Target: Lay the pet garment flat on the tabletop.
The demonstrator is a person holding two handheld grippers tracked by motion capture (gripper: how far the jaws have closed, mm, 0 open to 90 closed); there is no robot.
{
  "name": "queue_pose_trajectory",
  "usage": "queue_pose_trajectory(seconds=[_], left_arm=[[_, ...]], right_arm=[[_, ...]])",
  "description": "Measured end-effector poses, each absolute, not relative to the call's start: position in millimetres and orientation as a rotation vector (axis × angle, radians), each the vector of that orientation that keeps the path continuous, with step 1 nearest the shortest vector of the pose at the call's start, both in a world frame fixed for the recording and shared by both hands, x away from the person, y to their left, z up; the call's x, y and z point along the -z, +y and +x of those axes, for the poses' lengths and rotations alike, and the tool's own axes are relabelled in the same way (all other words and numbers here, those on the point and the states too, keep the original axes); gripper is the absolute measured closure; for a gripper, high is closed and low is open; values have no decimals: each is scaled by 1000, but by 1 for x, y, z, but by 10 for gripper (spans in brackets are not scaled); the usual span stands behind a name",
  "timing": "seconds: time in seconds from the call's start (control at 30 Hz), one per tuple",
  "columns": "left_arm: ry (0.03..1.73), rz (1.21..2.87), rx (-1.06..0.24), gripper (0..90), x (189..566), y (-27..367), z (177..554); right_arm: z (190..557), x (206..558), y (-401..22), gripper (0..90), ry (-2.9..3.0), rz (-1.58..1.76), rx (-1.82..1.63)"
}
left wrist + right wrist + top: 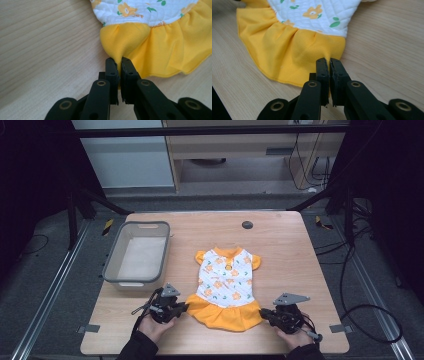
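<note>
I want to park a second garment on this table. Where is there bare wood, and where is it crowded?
Free: the wood right of the dress, out to the table edge, and the far strip behind the grey bin. Crowded: the near edge, where the left gripper and right gripper pinch the yellow hem.

No words, numbers or brand marks can be read anywhere here. The dress (226, 285) carries printed flowers and leaves, no lettering at all.
</note>
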State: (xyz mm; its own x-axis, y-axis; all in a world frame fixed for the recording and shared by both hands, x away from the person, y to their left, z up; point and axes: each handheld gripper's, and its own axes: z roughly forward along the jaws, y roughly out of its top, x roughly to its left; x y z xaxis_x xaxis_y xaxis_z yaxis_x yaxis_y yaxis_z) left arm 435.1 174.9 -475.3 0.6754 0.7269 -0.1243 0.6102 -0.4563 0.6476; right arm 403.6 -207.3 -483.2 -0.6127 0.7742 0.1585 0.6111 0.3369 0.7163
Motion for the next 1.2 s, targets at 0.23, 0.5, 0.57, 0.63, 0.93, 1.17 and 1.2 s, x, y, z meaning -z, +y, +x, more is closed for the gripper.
queue_pose_trajectory(seconds=[0.23, 0.5, 0.57, 0.63, 0.93, 1.17, 1.2], left_arm=[[978, 2239, -309, 735, 481, 166, 432], [875, 2039, -429, 597, 450, 166, 424], [845, 2039, -410, 646, 449, 157, 427], [823, 2060, -395, 673, 452, 147, 432], [848, 2254, -327, 735, 489, 122, 447], [847, 2257, -265, 724, 492, 126, 440], [846, 2255, -255, 724, 492, 126, 438]], right_arm=[[409, 488, -213, 811, 2354, 1275, -1077], [404, 470, -212, 822, 2228, 1189, -1254], [408, 468, -208, 845, 2211, 1176, -1291], [413, 468, -203, 866, 2213, 1168, -1315], [426, 489, -176, 883, 2348, 1110, -1229], [424, 498, -173, 871, 2398, 1110, -1173], [424, 499, -172, 870, 2402, 1108, -1159]])
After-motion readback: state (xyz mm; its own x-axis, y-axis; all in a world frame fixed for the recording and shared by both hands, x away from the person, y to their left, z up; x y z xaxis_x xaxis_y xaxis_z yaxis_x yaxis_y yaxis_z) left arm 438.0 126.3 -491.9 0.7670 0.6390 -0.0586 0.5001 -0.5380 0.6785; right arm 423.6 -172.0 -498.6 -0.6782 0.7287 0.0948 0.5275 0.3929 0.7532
